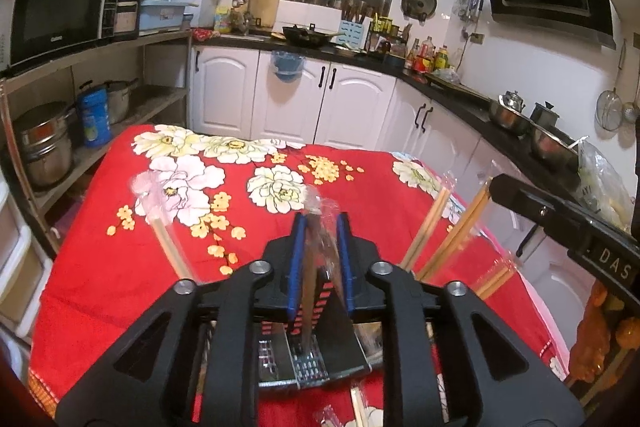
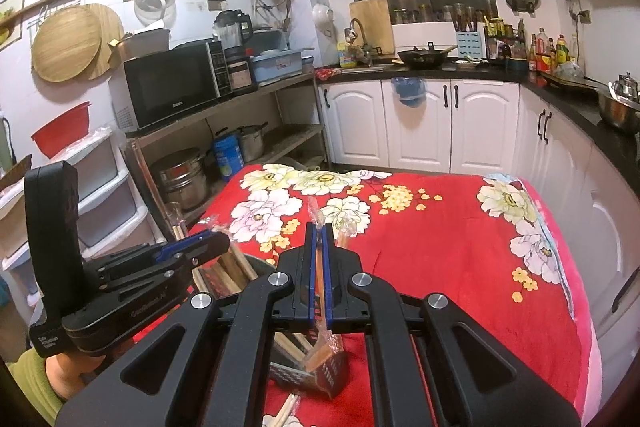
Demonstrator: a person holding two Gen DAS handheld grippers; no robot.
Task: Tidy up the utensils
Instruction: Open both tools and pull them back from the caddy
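left tongs (image 1: pixel 320 223) parted slightly around wrapped chopsticks (image 1: pixel 316 251) standing in the metal holder (image 1: pixel 308 367) on the red desk (image 1: pixel 120 267). right tongs (image 2: pixel 319 233) clenched on another wrapped pair (image 2: pixel 319 267).

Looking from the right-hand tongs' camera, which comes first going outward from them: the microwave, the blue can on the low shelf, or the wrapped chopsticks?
1. Wrapped chopsticks, gripped in the right tongs.
2. Blue can, lower shelf, left of the table.
3. Microwave, upper shelf, farther left.
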